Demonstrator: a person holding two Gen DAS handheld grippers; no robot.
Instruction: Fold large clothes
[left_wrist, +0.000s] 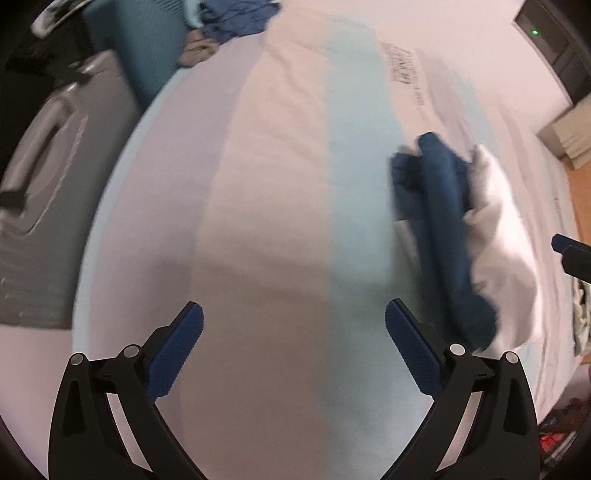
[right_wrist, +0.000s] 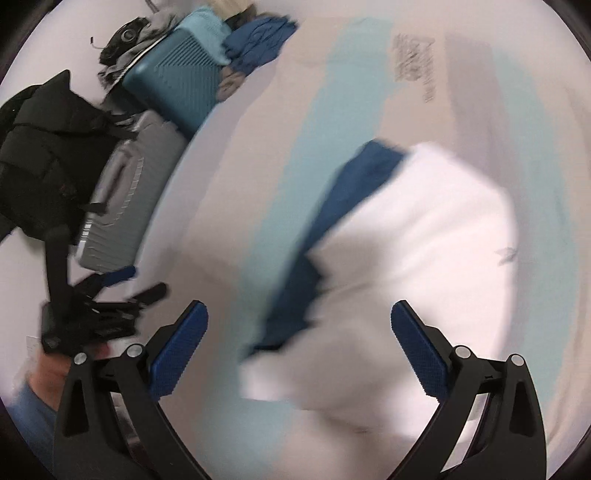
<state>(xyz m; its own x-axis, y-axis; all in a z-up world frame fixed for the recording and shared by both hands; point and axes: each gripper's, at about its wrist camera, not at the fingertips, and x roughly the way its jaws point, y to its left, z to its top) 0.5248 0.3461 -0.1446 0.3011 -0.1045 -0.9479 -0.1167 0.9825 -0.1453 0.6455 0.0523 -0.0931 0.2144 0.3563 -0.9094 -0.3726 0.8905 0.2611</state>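
White and navy garment (right_wrist: 388, 266) lies crumpled on the striped bed (left_wrist: 266, 184), waiting to be folded.
Nearest the garment, the right claw (right_wrist: 299, 347) and left claw (left_wrist: 293, 343) hover spread wide, empty, presumably ready to grasp; suitcases (right_wrist: 170, 77) stand beyond the garment.

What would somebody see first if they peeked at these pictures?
Probably the crumpled white and dark blue garment lying on the pale pink and light blue striped bed cover, right in front of the open right claw. The left claw is open too, over bare cover with the garment off to its right. Beside the bed sit a teal suitcase and a grey suitcase.
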